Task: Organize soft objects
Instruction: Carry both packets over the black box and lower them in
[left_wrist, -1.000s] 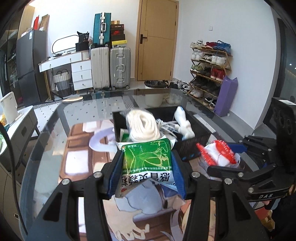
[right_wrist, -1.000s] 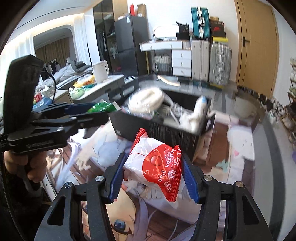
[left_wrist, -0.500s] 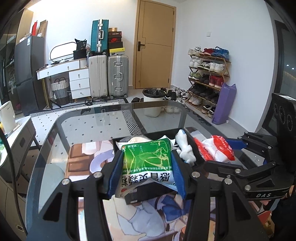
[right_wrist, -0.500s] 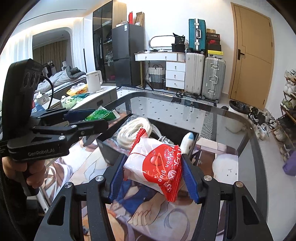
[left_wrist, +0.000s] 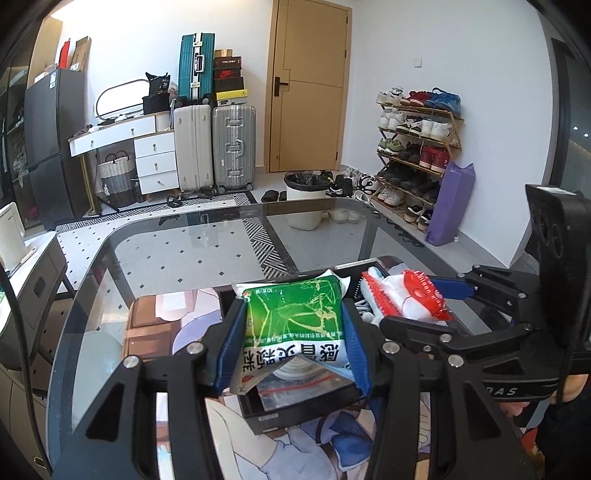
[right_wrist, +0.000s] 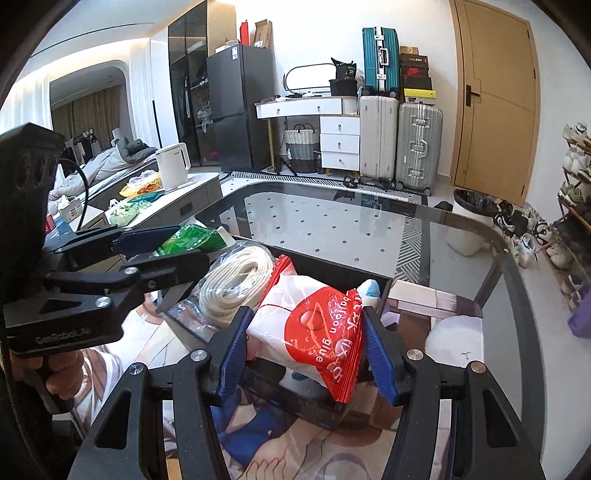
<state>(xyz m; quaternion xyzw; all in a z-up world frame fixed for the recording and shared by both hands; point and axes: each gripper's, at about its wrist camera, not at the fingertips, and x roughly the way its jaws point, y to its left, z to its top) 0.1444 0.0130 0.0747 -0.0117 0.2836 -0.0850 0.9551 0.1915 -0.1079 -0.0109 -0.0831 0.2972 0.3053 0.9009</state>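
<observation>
My left gripper (left_wrist: 291, 332) is shut on a green and white packet (left_wrist: 293, 321), held above the near left part of a black bin (left_wrist: 303, 413) on the glass table. My right gripper (right_wrist: 304, 343) is shut on a red and white packet (right_wrist: 314, 332), held above the bin's near side (right_wrist: 310, 406). In the right wrist view the bin holds a bagged coil of white rope (right_wrist: 236, 284) and a white soft toy (right_wrist: 369, 291). The left gripper (right_wrist: 177, 251) with the green packet (right_wrist: 188, 238) shows at the left; the right gripper's red packet (left_wrist: 402, 299) shows in the left wrist view.
The bin stands on a printed mat (left_wrist: 170, 317) on a glass table (left_wrist: 221, 243). A white pad (right_wrist: 454, 339) lies right of the bin. Beyond the table are suitcases (left_wrist: 214, 147), a door, a waste bin (left_wrist: 306, 199) and a shoe rack (left_wrist: 417, 147).
Both grippers have come forward and higher over the bin, each still holding its packet. The bin now lies beneath the packets instead of beyond them.
</observation>
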